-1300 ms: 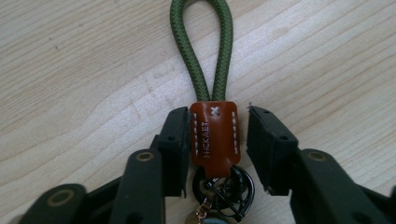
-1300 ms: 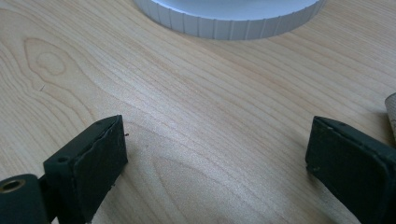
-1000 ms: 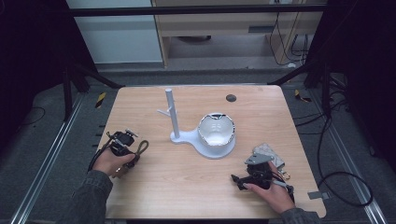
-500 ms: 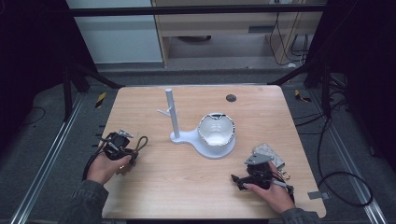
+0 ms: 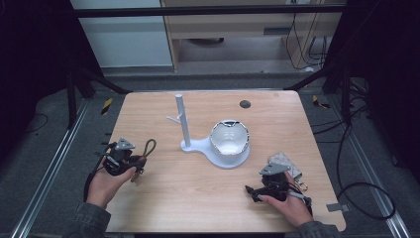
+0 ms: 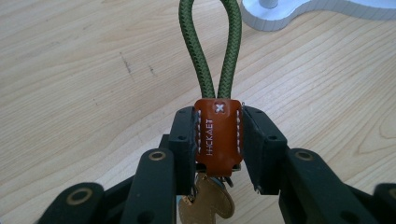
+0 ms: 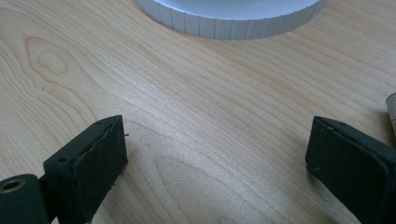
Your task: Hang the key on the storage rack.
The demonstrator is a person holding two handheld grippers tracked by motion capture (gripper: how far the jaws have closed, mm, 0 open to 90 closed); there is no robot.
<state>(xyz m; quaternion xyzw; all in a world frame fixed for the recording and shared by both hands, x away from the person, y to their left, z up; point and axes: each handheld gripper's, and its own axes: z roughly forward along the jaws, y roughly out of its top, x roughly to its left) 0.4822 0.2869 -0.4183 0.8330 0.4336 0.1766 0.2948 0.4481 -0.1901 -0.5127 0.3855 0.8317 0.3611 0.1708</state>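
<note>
My left gripper [image 5: 132,159] sits low over the left side of the table [image 5: 163,198], shut on a keychain. In the left gripper view the jaws clamp its orange leather tab [image 6: 218,135]. A green cord loop [image 6: 212,46] sticks out forward toward the white stand's base [image 6: 299,11], and a brass key [image 6: 208,205] hangs below the tab. The loop [image 5: 148,146] also shows beside the hand in the high view. My right gripper [image 5: 253,191] rests near the front right, open, with bare wood between its fingers [image 7: 93,158].
A white stand with an upright post [image 5: 181,119] and a white bowl [image 5: 229,139] on its base occupies the table's middle. A grey crumpled cloth [image 5: 285,163] lies just behind the right hand. A small black disc [image 5: 244,104] sits at the back.
The left gripper has drifted slightly left and toward the near edge, still holding the keychain. The right gripper has stayed put.
</note>
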